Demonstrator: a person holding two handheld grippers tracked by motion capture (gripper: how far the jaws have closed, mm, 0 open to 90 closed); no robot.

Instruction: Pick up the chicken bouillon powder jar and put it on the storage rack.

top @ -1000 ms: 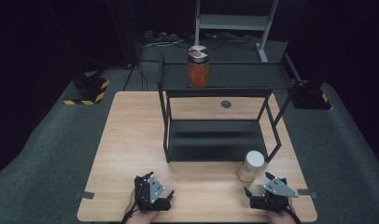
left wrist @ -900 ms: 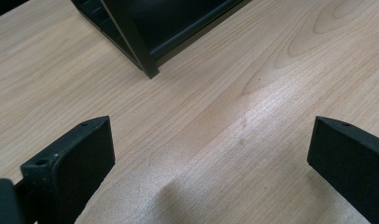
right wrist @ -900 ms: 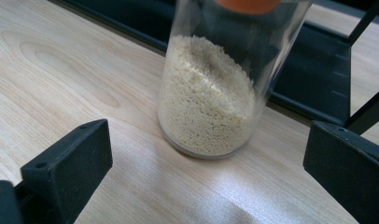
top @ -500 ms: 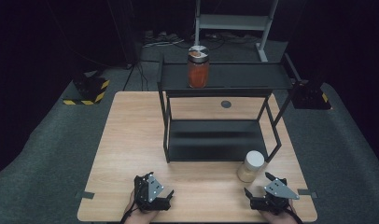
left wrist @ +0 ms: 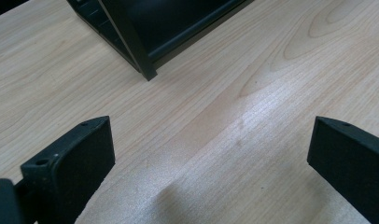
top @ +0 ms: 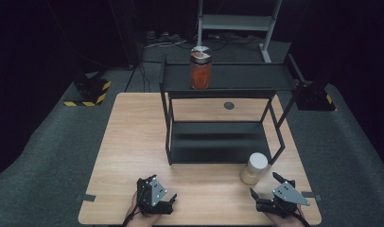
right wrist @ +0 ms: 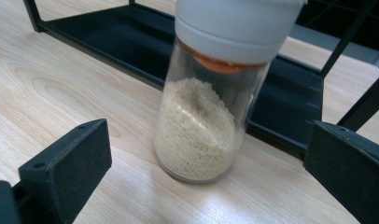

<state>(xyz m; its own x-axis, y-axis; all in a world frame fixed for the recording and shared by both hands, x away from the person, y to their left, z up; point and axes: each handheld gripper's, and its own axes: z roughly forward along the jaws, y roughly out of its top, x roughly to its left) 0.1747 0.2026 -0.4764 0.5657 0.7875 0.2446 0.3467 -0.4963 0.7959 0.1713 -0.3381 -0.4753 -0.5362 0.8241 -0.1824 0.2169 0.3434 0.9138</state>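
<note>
The white-lidded jar point(right wrist: 211, 93) stands upright on the table point(top: 133, 142) directly ahead of the right gripper point(top: 266, 190) (jaws spread wide, holding nothing), just outside the rack's point(top: 218, 146) front right corner.

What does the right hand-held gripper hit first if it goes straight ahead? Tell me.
Most likely the jar of pale grains. It stands upright on the table, centred ahead of the open right hand-held gripper, just before the black shelf rack. Nothing lies between them, though the gap is hard to judge.

Dark room, grey carpet floor point(top: 48, 156), wooden table point(top: 128, 142) bearing a black shelf rack point(top: 228, 82).
</note>
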